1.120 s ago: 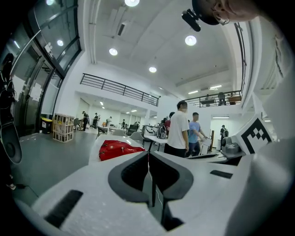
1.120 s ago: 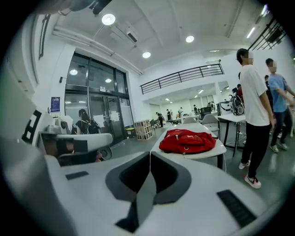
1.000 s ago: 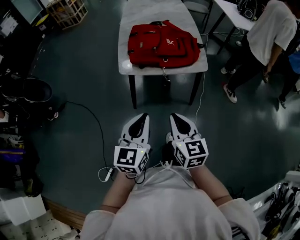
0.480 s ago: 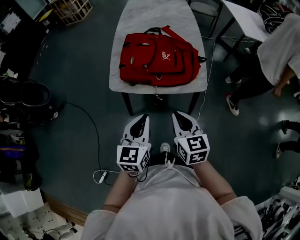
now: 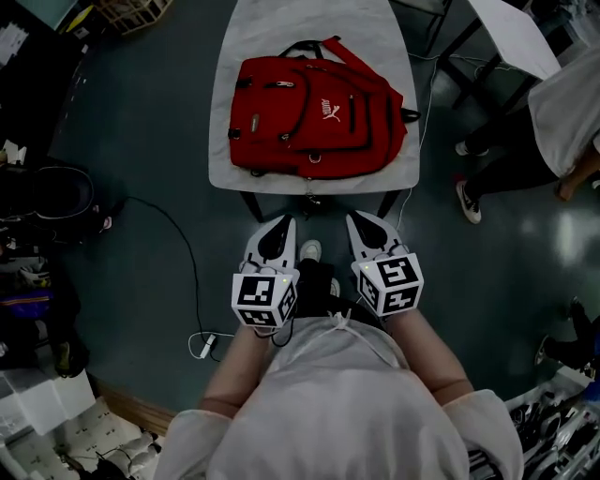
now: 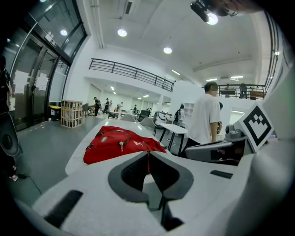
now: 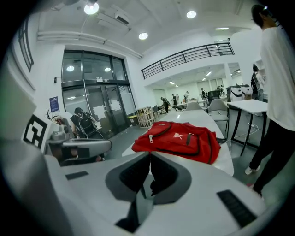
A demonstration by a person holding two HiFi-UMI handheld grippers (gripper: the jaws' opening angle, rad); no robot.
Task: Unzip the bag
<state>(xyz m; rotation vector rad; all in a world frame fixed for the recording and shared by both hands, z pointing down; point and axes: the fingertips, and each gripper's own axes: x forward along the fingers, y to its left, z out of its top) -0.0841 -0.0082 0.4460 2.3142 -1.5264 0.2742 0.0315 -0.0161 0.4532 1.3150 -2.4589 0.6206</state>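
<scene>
Right, left gripper (image 5: 281,225) and right gripper (image 5: 361,222) both clenched on nothing, red bag (image 5: 314,117) at twelve o'clock. Open up, pin fabric beside the zipper pull (image 7: 150,138), draw along the track.

The bag (image 5: 314,117) is red, the table (image 5: 309,23) pale grey.
</scene>
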